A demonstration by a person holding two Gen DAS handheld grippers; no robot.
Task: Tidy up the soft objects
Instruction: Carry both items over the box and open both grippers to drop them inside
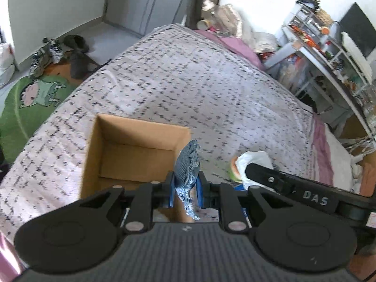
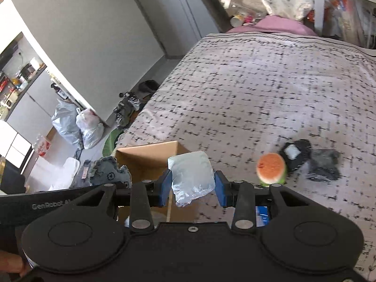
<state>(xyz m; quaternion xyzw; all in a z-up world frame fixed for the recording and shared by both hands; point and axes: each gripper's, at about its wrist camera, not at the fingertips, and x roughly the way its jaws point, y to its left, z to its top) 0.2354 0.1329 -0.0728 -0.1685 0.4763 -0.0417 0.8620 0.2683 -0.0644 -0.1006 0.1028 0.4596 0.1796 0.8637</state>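
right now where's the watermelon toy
In the right wrist view the watermelon toy lies on the bed cover, right of the right hand-held gripper, beside a dark pouch.

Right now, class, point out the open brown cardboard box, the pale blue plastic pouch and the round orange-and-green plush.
brown cardboard box (image 1: 131, 155), left wrist view, inner wall.
pale blue plastic pouch (image 2: 191, 176), right wrist view, middle.
orange-and-green plush (image 2: 270, 166), right wrist view, orange face.

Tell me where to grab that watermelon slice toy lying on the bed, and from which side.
Grip the watermelon slice toy across its two flat faces, coming down from above. It rests on its green rind with the orange-red face showing, beside the black pouch, so the fingers should probably straddle the top edge, clear of that pouch.
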